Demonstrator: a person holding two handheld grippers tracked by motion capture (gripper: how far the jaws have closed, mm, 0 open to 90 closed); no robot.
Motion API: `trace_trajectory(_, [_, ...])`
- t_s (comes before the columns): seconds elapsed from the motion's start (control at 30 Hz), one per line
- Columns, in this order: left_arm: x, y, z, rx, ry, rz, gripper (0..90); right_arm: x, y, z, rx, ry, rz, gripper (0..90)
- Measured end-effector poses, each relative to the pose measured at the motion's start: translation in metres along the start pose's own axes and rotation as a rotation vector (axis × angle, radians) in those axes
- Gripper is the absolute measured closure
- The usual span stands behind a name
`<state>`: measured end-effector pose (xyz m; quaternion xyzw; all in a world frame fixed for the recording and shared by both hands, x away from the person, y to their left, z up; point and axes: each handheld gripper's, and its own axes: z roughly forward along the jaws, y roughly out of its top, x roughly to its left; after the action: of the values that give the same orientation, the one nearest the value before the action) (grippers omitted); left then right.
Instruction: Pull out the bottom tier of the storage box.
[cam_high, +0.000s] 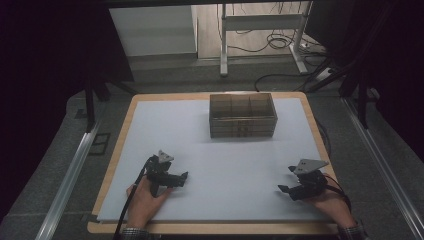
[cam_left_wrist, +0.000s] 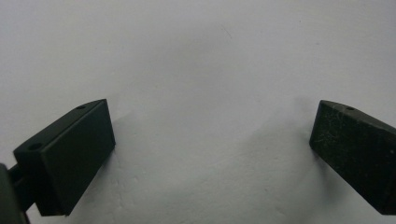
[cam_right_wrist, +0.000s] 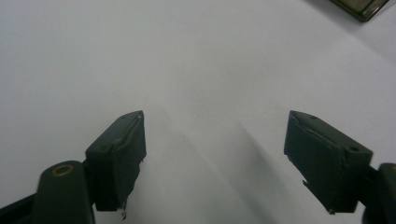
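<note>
A brown, see-through box (cam_high: 243, 115) is seen in the upper middle of the high view, standing on the white sheet (cam_high: 220, 165) that covers the wooden table (cam_high: 116, 150). Its inside is divided by thin walls into compartments, two rows of three as far as can be told, and the top is open. What lies in the compartments cannot be made out. The long axis of the box runs left to right across the frame, with one long side turned toward the bottom edge. A corner of the box (cam_right_wrist: 362, 7) is also caught at the upper right of the right gripper view.

The left gripper (cam_high: 183, 177) is held low at the lower left of the sheet, its jaws pointed toward the right of the frame. In the left gripper view the left gripper (cam_left_wrist: 212, 140) is shown with its jaws spread wide and nothing between them, only white sheet. The right gripper (cam_high: 286, 179) is held at the lower right, pointed toward the left of the frame. In the right gripper view the right gripper (cam_right_wrist: 215, 154) is likewise released, its jaws wide apart over bare sheet.

Both grippers are well apart from the box, and plain sheet lies between them and it. Beyond the table, at the top of the high view, metal legs (cam_high: 223, 45) and loose cables (cam_high: 280, 40) are seen on the floor.
</note>
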<state>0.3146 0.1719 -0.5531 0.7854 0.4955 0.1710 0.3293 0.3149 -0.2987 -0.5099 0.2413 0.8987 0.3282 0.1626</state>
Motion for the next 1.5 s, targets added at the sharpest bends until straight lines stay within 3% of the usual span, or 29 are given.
trace_trajectory(0.33, [0.000,0.000,0.000,0.000,0.000,0.000,0.0,0.001,0.014,0.009,0.021,-0.051,-0.071,24.8])
trace_trajectory(0.57, [0.000,0.000,0.000,0.000,0.000,0.000,0.0,0.000,0.021,0.014,0.016,-0.069,-0.096,29.4])
trace_trajectory(1.2, [0.000,0.000,0.000,-0.001,0.000,-0.001,0.0,-0.003,0.038,0.030,0.026,-0.128,-0.158,29.5])
trace_trajectory(1.5, [0.000,0.000,0.000,0.000,0.000,-0.001,0.0,-0.001,0.044,0.039,0.032,-0.173,-0.216,30.5])
